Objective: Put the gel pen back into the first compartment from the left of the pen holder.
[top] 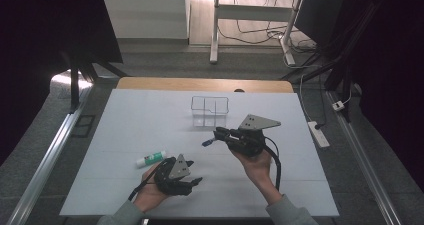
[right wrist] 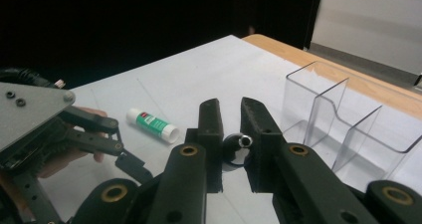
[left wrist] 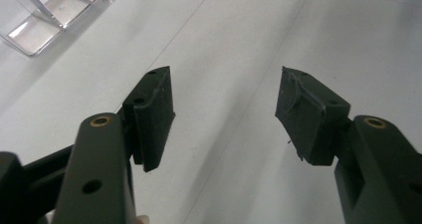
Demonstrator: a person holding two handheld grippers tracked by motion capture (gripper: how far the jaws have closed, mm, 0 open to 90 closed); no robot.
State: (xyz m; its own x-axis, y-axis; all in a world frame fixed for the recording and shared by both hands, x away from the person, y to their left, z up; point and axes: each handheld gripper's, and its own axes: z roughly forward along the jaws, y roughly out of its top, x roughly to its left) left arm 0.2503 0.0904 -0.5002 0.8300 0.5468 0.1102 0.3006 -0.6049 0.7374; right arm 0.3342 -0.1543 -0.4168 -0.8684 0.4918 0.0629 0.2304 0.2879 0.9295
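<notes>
At the left of the table (top: 125, 135), a glue stick (top: 150, 158) with a white body and green cap is lying on its side, just beside the left gripper (top: 196, 181) and not touched by it. The person is holding that gripper low over the white surface with its jaws spread wide and nothing between them; in the left gripper view the black pads (left wrist: 152, 117) are standing well apart over bare table. So the glue stick appears to be waiting for its turn, a step not yet done.

Moving rightward, the right gripper (top: 216, 133) is hovering near the middle of the table, pointing left, with its jaws clenched on a pen (top: 208, 142) whose blue end is poking out beyond the tips in the high view. In the right gripper view the pen (right wrist: 237, 149) is showing end-on as a dark round barrel pinched between the two jaws. It is lifted off the table and has not reached any compartment.

Just beyond the right gripper, toward the far edge, a clear plastic organiser (top: 210, 111) is standing upright. A partition is dividing it into compartments, and its front wall is stepping down lower than its back. As far as the transparent walls allow, every compartment is looking empty.

Judged from this, the work is likely at an early stage: the pen is grasped and near the organiser, but still needs to be carried over and dropped in, and the glue stick is remaining to be picked up after that.
</notes>
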